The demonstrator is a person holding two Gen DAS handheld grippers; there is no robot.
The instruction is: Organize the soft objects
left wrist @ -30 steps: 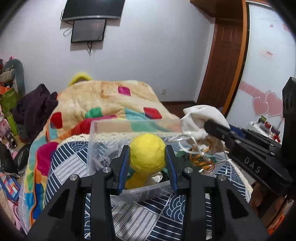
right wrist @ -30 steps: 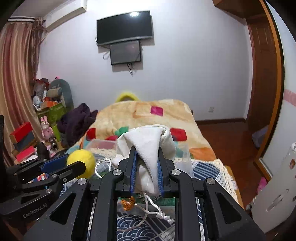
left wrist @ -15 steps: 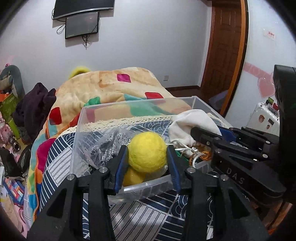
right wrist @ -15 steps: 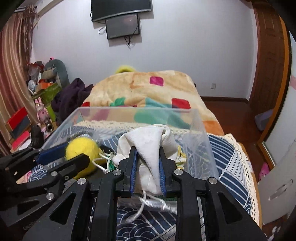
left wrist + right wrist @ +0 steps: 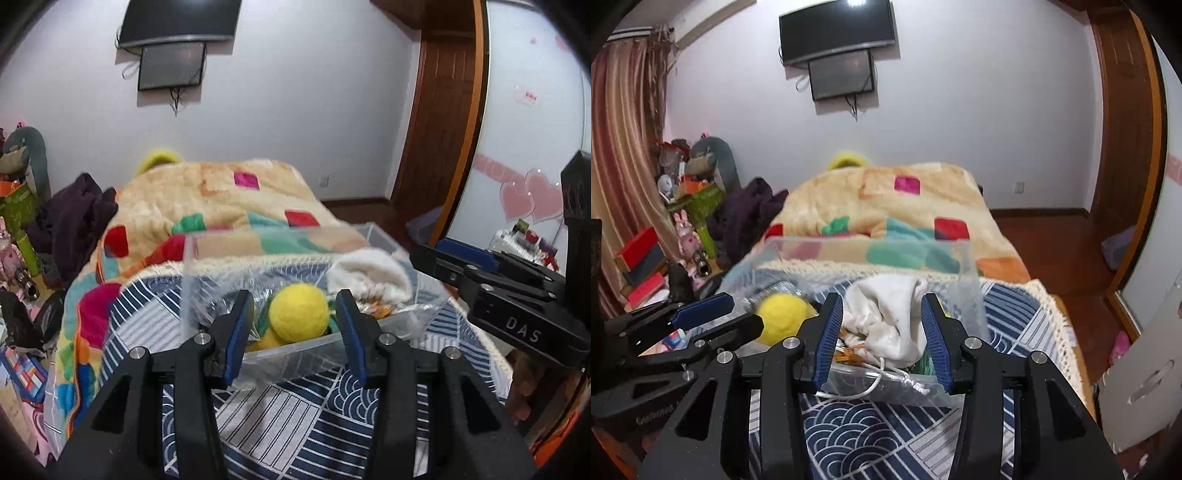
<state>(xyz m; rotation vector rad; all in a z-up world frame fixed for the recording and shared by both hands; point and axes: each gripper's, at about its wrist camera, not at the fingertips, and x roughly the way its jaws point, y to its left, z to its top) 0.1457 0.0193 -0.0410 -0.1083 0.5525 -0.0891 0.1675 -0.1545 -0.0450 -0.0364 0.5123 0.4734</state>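
Item: clear bin (image 5: 295, 350) on counter's patterned cloth, holding yellow ball (image 5: 298, 313) and white pouch (image 5: 886, 317). Left claw (image 5: 295, 328) and right claw (image 5: 882, 332): both spread open, gripping nothing. Handling advice: draw each claw straight back, clear of the pouch's cord (image 5: 886, 380) trailing over the near rim.

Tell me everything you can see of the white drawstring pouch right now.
The white drawstring pouch is soft, off-white, wrinkled cloth, slumped in the clear plastic bin at its right side. Its gathered mouth faces the camera, and a knotted white cord trails over the bin's near wall. The right gripper is open around it, fingers apart from the cloth. The yellow ball lies to its left.
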